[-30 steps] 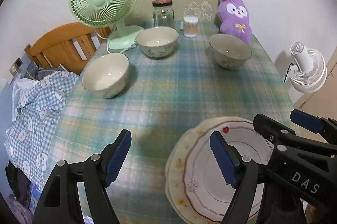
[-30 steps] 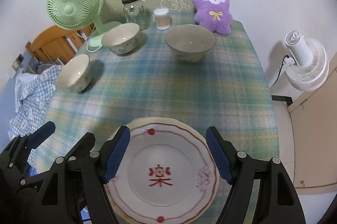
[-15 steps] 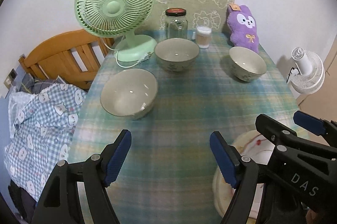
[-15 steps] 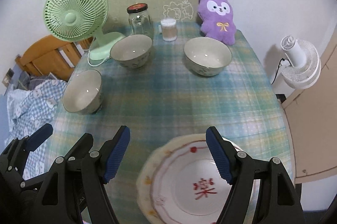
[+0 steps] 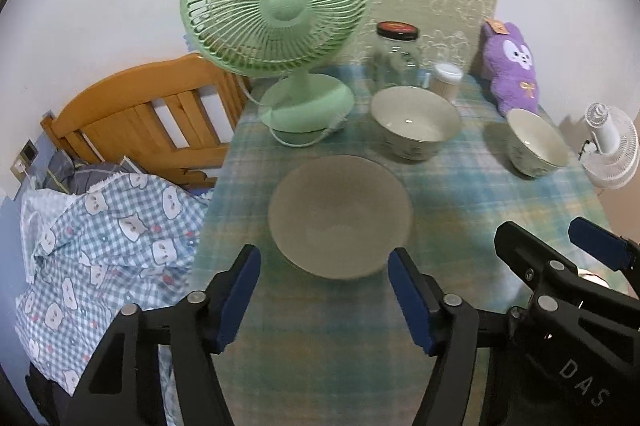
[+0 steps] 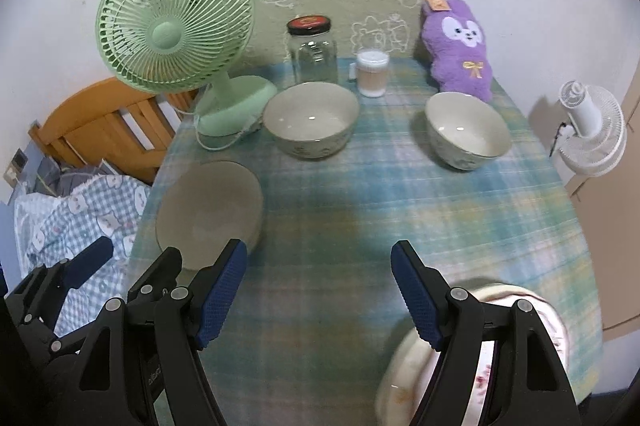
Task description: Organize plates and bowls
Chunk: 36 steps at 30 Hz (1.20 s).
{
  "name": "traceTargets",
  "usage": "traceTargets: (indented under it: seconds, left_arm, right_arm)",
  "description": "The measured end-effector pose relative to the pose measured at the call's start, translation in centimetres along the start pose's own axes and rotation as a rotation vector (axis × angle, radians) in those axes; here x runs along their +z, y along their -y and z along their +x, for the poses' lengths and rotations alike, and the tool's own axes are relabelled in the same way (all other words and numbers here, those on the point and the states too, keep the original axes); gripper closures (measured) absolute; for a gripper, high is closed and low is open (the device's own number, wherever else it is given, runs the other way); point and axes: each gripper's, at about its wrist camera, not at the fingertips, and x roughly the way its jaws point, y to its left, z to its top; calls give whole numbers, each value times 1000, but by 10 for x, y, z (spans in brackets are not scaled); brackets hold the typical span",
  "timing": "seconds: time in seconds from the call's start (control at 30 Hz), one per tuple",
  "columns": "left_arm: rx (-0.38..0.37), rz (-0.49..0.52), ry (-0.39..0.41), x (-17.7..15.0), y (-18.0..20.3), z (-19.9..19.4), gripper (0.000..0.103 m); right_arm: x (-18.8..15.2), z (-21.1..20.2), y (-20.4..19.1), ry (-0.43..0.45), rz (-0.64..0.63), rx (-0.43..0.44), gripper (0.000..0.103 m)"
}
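Now, left to right: left tool wide apart, holding nothing, hovering over the plaid surface. Near bowl sits dead ahead of it, just past the tips, its rim wider than the gap looks, so a rim pinch seems likelier than a straddle. Middle bowl lies further ahead and slightly right; far bowl well off to the right. Right tool also wide, empty. Nothing between its tips but cloth; near bowl is off its left finger, plate stack under and behind its right finger. Left tool is clearly nearer the near bowl, likely the next pick. Green fan stands behind, apart.
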Motion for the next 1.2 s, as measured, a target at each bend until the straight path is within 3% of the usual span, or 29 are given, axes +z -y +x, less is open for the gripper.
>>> traceTargets:
  seconds: [0.33, 0.67, 0.77, 0.87, 0.97, 1.2]
  left_arm:
    - [20, -16, -36, 13, -32, 49, 57]
    - [26, -13, -88, 19, -43, 93, 70]
    - [29, -6, -96, 20, -44, 103, 76]
    - [22, 3, -98, 20, -43, 109, 77]
    - [1, 9, -101, 20, -40, 110, 85]
    - [4, 29, -120, 21, -40, 111, 87]
  right_arm:
    - [19, 51, -31, -37, -2, -17, 27]
    - [29, 102, -44, -98, 1, -28, 51]
    - [30, 113, -45, -123, 5, -32, 69]
    - [31, 123, -44, -153, 24, -14, 78]
    - [32, 126, -46, -158, 26, -1, 88]
    - [32, 124, -54, -169, -6, -14, 89]
